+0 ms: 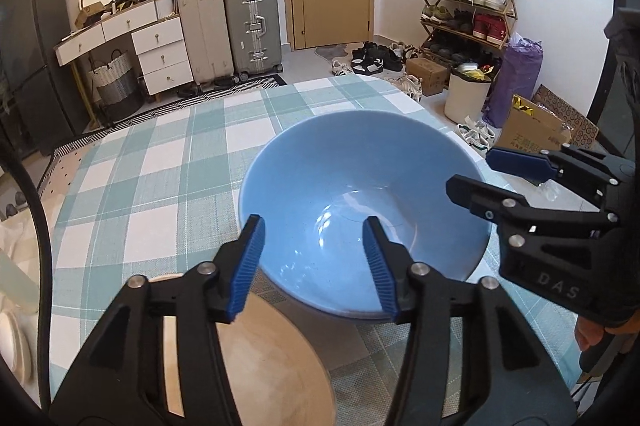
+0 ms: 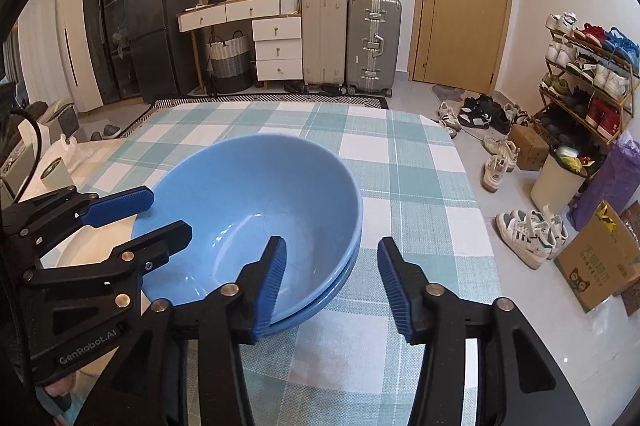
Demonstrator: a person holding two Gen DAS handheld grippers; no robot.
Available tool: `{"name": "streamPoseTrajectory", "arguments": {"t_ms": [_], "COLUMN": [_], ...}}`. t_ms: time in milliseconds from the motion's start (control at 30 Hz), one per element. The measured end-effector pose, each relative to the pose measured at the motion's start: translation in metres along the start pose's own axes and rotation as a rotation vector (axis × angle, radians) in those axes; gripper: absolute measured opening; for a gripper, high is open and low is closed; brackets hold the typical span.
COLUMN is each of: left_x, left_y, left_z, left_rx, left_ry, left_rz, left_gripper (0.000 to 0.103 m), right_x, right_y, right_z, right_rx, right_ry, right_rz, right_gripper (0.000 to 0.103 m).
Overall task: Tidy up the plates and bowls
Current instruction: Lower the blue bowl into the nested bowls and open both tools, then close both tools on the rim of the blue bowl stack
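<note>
Closest to the left wrist lens: left gripper (image 1: 314, 262), jaws apart, clamped on nothing, its blue pads (image 1: 249, 268) to either side of the near rim of the blue bowl (image 1: 340, 186). Below it, a pale wooden plate (image 1: 260, 358), largely covered by the black fingers and cut off at the bottom edge. Closest to the right wrist lens: right gripper (image 2: 332, 282), jaws likewise apart, left pad over the bowl's near rim, right pad above bare cloth; hard to tell whether either pad touches the rim. Blue bowl nested in a 2nd blue bowl (image 2: 320, 300), seen only as a thin rim band beneath; the rest of it hidden. Stack resting on the checked tablecloth (image 2: 412, 186) covering the surface, near its middle. Beside the stack, a white plate (image 2: 86, 246), mostly masked by the left gripper. At the far left, a tape roll (image 2: 54, 174), partly cut by a black cable. Beyond the surface: suitcases (image 2: 372, 42) and a shoe rack (image 2: 588, 78), its right end cropped
</note>
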State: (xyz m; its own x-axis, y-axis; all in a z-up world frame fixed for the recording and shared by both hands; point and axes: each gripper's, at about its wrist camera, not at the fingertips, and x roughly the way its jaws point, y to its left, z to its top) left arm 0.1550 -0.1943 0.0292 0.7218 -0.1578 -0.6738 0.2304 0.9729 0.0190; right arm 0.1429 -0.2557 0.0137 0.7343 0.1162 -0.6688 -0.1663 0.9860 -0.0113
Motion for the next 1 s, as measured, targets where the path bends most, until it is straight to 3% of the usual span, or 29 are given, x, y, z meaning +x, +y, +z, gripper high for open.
{"name": "streamPoseTrajectory", "arguments": {"t_ms": [167, 400, 633, 700, 1000], "left_x": [-0.002, -0.006, 0.003, 0.006, 0.018], "left_y": [0.012, 0.022, 0.032, 0.035, 0.036], "left_z": [0.001, 0.002, 0.004, 0.004, 0.006], "left_rx": [-0.035, -0.068, -0.108, -0.122, -0.138], "left_ry": [-0.010, -0.003, 0.029, 0.036, 0.058], "left_rz": [-0.012, -0.001, -0.005, -0.013, -0.023], "left_gripper": [0.075, 0.079, 0.088, 0.100, 0.101], "right_x": [-0.002, -0.005, -0.004, -0.004, 0.002], "right_y": [-0.002, -0.005, -0.009, -0.010, -0.017], "right_z": [0.002, 0.005, 0.007, 0.007, 0.005], "right_rx": [0.005, 0.012, 0.020, 0.021, 0.034], "right_ry": [-0.005, -0.018, -0.021, -0.021, -0.005], "right_rz": [-0.002, 0.005, 0.005, 0.004, 0.004], "right_gripper": [0.059, 0.085, 0.095, 0.096, 0.096]}}
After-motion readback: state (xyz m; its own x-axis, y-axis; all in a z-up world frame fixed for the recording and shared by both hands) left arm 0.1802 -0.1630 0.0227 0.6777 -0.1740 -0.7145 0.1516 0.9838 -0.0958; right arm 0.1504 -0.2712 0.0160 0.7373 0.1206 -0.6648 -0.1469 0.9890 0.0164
